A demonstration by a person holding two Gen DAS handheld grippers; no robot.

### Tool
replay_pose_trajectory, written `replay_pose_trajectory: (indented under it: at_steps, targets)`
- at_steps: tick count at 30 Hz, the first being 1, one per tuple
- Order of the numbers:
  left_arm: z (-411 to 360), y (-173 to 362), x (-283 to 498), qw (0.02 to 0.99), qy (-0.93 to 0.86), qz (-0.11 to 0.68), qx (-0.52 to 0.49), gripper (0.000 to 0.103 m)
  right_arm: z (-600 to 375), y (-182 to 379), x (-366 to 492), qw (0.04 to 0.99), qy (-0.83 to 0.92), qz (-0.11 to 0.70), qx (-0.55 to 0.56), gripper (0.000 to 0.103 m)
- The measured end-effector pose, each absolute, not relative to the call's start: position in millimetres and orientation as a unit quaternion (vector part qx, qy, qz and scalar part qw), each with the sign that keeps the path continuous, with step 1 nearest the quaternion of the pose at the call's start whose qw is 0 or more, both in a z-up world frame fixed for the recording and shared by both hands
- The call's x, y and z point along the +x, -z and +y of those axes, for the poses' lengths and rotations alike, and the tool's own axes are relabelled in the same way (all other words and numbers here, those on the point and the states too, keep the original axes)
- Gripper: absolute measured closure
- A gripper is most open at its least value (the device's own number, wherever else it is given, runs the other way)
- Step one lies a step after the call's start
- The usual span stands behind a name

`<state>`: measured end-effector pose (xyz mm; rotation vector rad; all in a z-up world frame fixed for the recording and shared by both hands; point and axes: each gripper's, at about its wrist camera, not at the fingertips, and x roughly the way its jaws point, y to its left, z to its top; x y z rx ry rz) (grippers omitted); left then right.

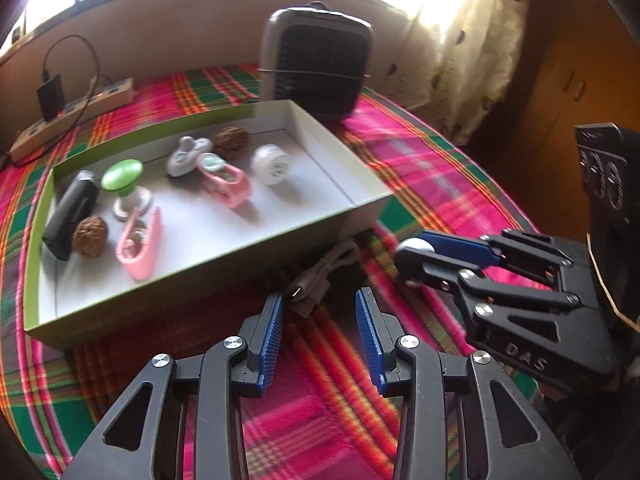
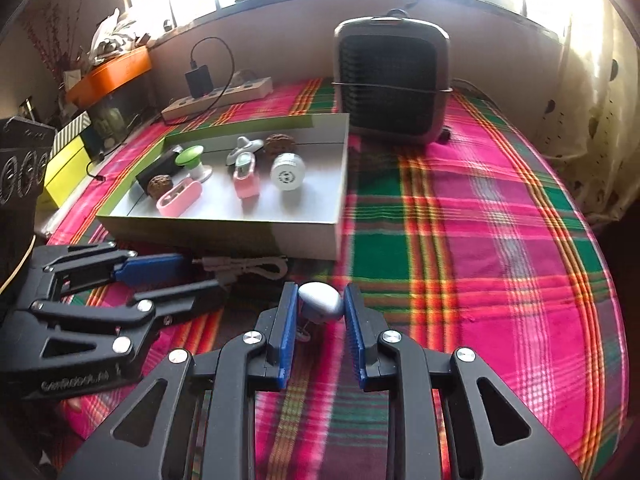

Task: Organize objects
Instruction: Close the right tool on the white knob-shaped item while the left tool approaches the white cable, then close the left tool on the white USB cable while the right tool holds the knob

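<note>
My right hand-held gripper (image 2: 320, 308) pinches a smooth pale egg-shaped piece (image 2: 321, 303), the left hand-held gripper (image 1: 320, 308) gapes empty above the plaid-clothed table (image 2: 480, 240).

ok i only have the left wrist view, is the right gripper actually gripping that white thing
Observer: Yes. The right wrist view shows a pale egg-shaped object between the right gripper's pads, touching both.
Operator: and whats left of the power strip, my view cuts off there
Observer: An orange box stands off the table, left of the power strip and higher than it.
</note>
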<state>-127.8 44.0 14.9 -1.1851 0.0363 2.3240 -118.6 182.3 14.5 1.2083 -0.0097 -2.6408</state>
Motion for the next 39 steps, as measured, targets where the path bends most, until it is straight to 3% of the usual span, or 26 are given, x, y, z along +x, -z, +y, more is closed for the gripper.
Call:
replay_pose_trajectory:
  at_steps: [33, 39]
  targets:
    - [80.7, -10.3, -132.1, 0.254, -0.862, 0.041, -0.437, 0.069, 212.0, -13.5, -110.4, 0.116, 0.905, -0.022, 0.409, 0.078]
    - [84.6, -9.9, -131.0, 0.244, -0.867, 0.056, -0.430, 0.075, 212.5, -13.2, -110.2, 0.120, 0.904, -0.025, 0.409, 0.078]
